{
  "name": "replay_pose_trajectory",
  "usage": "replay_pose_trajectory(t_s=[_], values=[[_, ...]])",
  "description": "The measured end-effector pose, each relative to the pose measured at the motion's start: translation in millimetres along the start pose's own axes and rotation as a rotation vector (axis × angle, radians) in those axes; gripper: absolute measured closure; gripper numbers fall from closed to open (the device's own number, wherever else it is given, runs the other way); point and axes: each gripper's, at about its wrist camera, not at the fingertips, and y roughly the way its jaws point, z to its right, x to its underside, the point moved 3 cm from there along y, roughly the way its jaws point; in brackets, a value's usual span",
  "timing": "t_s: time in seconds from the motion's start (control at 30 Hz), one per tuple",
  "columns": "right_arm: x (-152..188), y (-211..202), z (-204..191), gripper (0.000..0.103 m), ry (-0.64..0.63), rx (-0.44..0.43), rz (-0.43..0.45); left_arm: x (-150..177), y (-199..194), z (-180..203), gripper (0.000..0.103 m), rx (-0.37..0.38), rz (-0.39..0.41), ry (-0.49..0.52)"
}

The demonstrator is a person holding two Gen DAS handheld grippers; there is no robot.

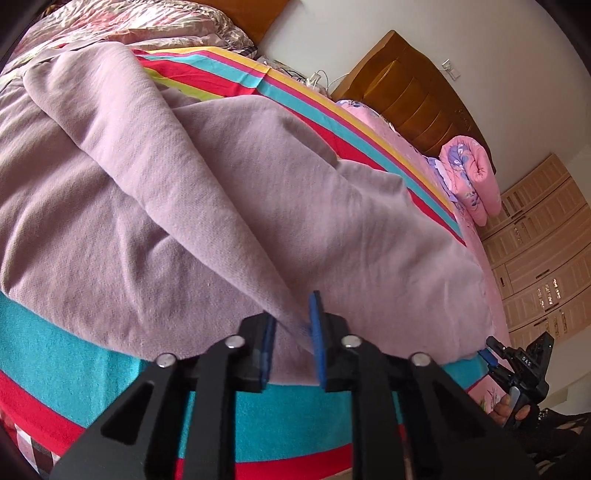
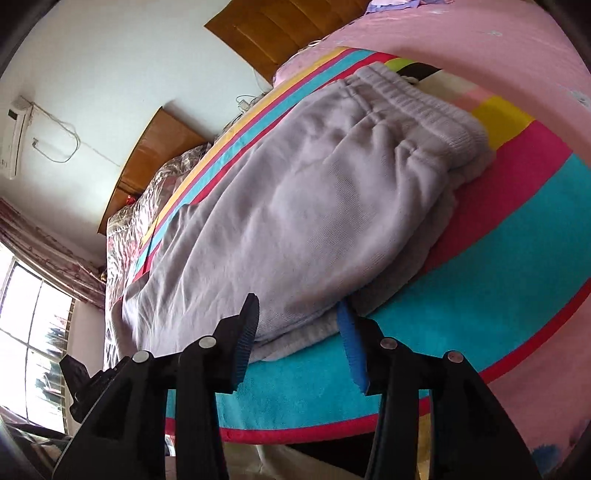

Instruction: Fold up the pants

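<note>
Mauve-grey sweatpants (image 1: 192, 192) lie on a striped towel (image 1: 229, 417) on a bed. In the left wrist view my left gripper (image 1: 293, 325) has its jaws partly apart, with a raised ridge of the pants fabric running between them; it sits at the near edge of the pants. In the right wrist view the sweatpants (image 2: 314, 206) lie folded lengthwise with the elastic waistband (image 2: 417, 107) at the far right. My right gripper (image 2: 299, 325) is open, its jaws either side of the near layered edge of the pants. The right gripper also shows in the left wrist view (image 1: 517, 369).
The striped towel (image 2: 480, 295) covers a pink bedsheet (image 2: 517, 48). A rolled pink floral quilt (image 1: 472, 177) lies at the far side, and a patterned duvet (image 1: 129, 22) at the head. A wooden headboard (image 1: 410, 92), a wardrobe (image 1: 543, 266) and a window (image 2: 29, 332) surround the bed.
</note>
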Motion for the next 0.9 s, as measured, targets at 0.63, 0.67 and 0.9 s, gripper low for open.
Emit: replay_pose_trajectory(t_s=[0.63,0.67,0.9], values=[[-23,-70,-16,0.056,-0.121,0.22,0.161,-8,-57,-8,0.03,-0.143,0.112,0.024],[-31,-74,-23,0.055,-0.142,0.205,0.193,-18,-65,-3,0.03,-0.141,0.14,0.041],[-78,15,-110,0.033,-0.473,0.257,0.119,-98,0,143,0.014,0.036,0.093,0.352]])
